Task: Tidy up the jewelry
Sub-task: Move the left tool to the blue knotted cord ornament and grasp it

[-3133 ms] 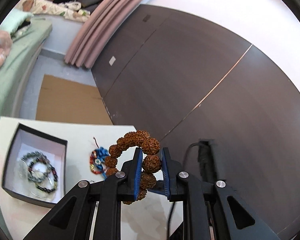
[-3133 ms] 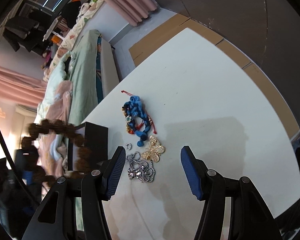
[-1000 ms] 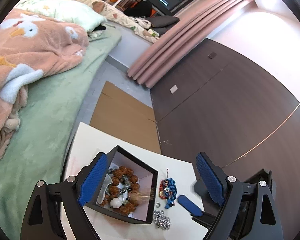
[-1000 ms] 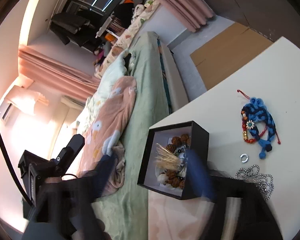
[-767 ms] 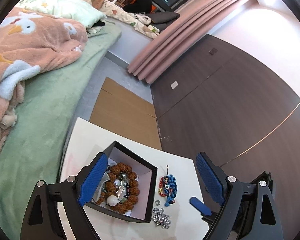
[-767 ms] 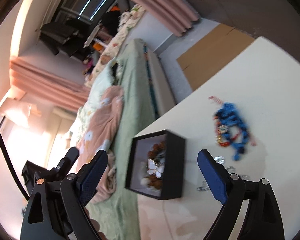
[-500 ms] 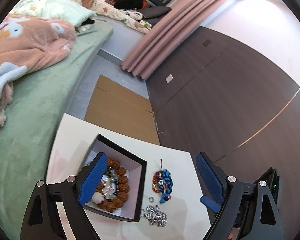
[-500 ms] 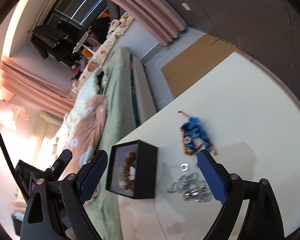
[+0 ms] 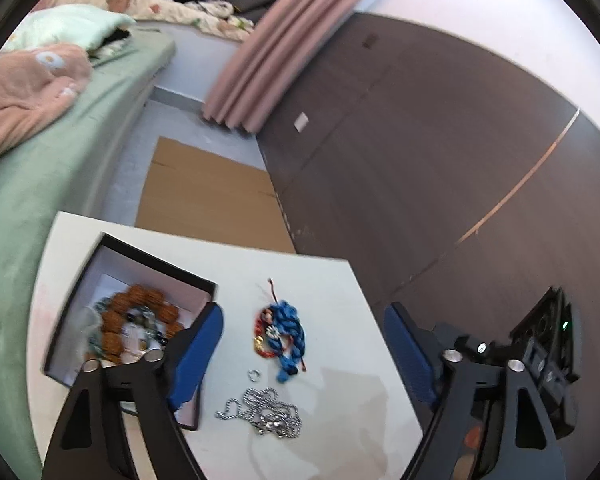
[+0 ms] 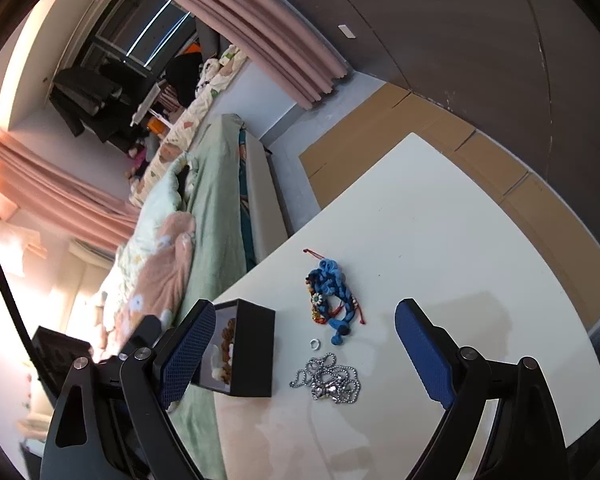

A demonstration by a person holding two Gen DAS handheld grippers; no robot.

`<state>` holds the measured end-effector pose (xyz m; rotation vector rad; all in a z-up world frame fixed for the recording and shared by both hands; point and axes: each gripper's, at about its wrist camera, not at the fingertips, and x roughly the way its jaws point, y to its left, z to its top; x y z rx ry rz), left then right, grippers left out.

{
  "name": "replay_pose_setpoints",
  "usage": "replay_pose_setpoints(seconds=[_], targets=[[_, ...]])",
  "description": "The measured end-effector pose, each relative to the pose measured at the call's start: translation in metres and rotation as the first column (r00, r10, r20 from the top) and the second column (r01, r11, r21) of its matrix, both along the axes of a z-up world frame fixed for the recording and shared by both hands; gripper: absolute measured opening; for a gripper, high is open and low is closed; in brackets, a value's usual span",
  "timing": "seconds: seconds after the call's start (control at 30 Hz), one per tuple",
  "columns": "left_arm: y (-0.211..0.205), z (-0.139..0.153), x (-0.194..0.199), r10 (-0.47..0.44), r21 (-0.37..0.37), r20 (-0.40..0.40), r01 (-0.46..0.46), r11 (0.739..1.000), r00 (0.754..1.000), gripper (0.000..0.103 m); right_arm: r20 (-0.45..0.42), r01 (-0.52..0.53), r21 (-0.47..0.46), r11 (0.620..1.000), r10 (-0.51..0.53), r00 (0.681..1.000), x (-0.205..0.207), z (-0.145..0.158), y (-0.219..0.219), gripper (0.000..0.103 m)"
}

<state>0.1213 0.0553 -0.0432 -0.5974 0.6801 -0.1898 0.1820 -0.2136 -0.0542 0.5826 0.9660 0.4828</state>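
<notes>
**A:** White table [image 9: 324,280] beside a green bed [image 9: 32,168], dark wall panels behind. What lies on it, counted?

**B:** One black box [image 9: 148,260] near the table's left edge, holding one brown bead bracelet [image 9: 140,300] and a few smaller pieces I cannot count. Loose on the tabletop: one blue braided bracelet [image 9: 284,328], one small silver ring [image 9: 254,375] just below it, one silver chain [image 9: 268,406] in a heap nearest the camera.

**A:** And the grippers?

**B:** Two. The left gripper [image 9: 300,344] has its jaws wide but closing, with nothing pinched; the loose pieces lie on the table beyond them. The right gripper [image 10: 300,344] is spread wide and carries nothing.

**A:** Room to move?

**B:** Right half of the table is bare to its edge. The box stands close to the bed-side edge, near the loose jewelry but apart from it
</notes>
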Motion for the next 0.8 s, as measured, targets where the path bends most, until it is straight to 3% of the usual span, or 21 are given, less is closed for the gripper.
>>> replay_pose_setpoints(seconds=[0.1,0.17,0.33,0.63,0.8], targets=[[-0.018,0.000,0.012,-0.025,0.073,-0.032,0.028,0.997,0.999,0.064,-0.008,0.018,-0.007,1.000,-0.018,1.000,0.003,0.000,-0.009,0.092],[-0.024,-0.001,0.017,-0.040,0.070,-0.047,0.043,0.997,0.998,0.062,-0.012,0.032,-0.013,0.999,-0.033,0.999,0.004,0.000,-0.016,0.092],[-0.048,-0.010,0.031,-0.070,0.109,-0.122,0.084,0.991,0.990,0.045,-0.056,0.083,-0.019,0.996,-0.084,0.995,0.011,-0.004,-0.039,0.092],[-0.089,-0.039,0.064,-0.048,0.222,-0.232,0.102,0.970,0.972,0.042,-0.114,0.160,-0.098,0.982,-0.171,0.979,0.015,-0.012,-0.070,0.091],[-0.100,-0.057,0.079,-0.015,0.295,-0.281,0.101,0.950,0.960,0.042,-0.187,0.152,-0.060,0.986,-0.161,0.969,0.017,-0.025,-0.082,0.091]])
